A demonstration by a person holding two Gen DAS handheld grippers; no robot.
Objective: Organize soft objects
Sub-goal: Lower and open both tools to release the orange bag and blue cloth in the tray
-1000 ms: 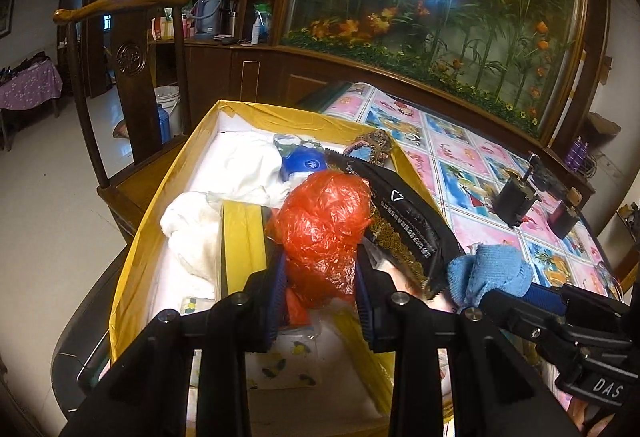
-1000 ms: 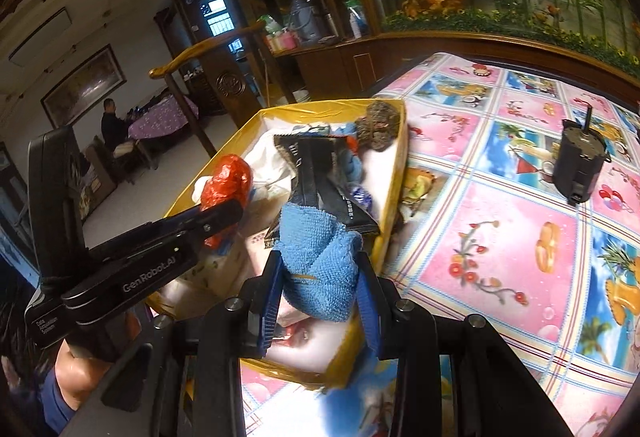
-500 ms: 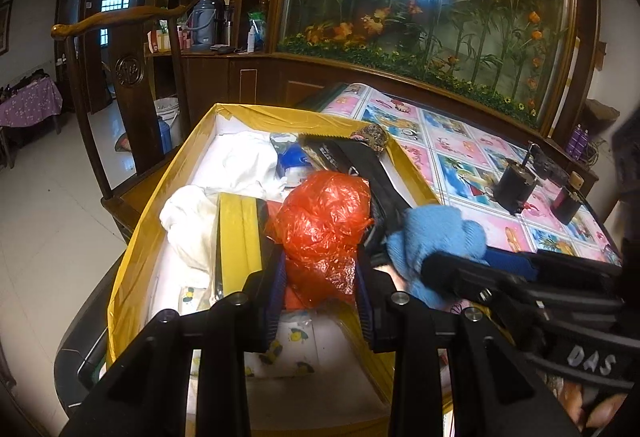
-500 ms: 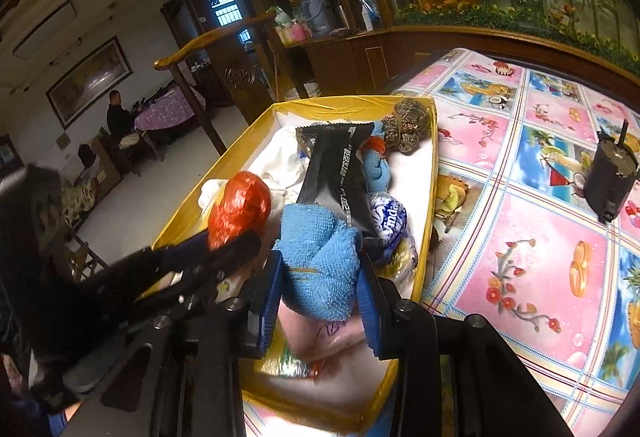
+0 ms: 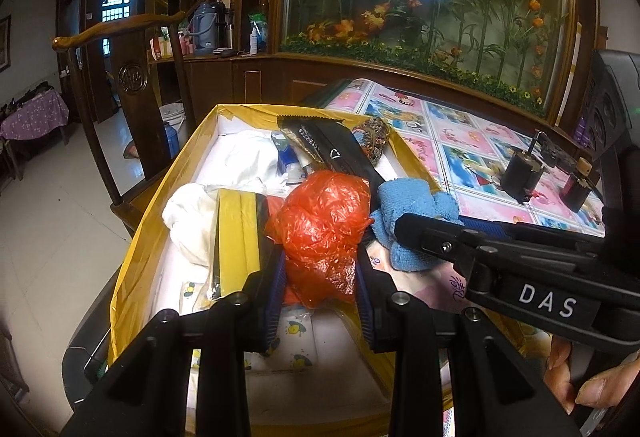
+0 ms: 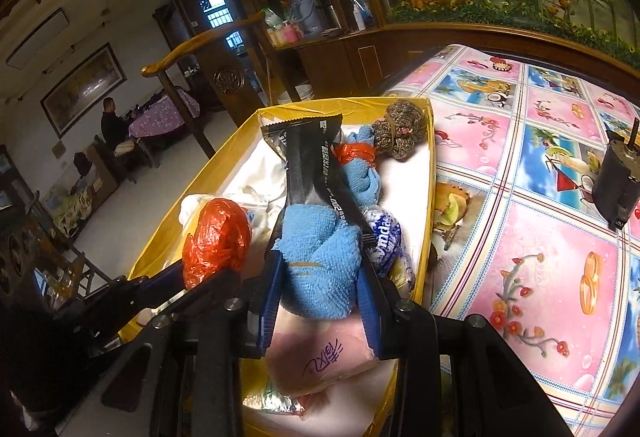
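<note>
My left gripper (image 5: 320, 257) is shut on a crumpled orange plastic bag (image 5: 324, 221) and holds it over the yellow-rimmed box (image 5: 140, 245). My right gripper (image 6: 318, 265) is shut on a rolled blue towel (image 6: 316, 265), also over the box (image 6: 430, 197). The two grippers are side by side; the towel (image 5: 416, 213) shows in the left wrist view and the orange bag (image 6: 216, 241) in the right wrist view. The box holds a black packet (image 6: 316, 165), white cloth (image 5: 192, 213), a second blue cloth (image 6: 364, 177), a pink pouch (image 6: 320, 361) and a brown knitted bundle (image 6: 400, 133).
The box sits on a table with a pink and blue picture cloth (image 6: 540, 237). Two small dark motors (image 5: 524, 177) stand on the cloth to the right. A wooden chair (image 5: 132, 77) stands at the box's far left side. A planter wall is behind.
My right gripper has carried the blue towel left over the box, close beside the orange bag. My left gripper has kept the bag over the box with little movement.
</note>
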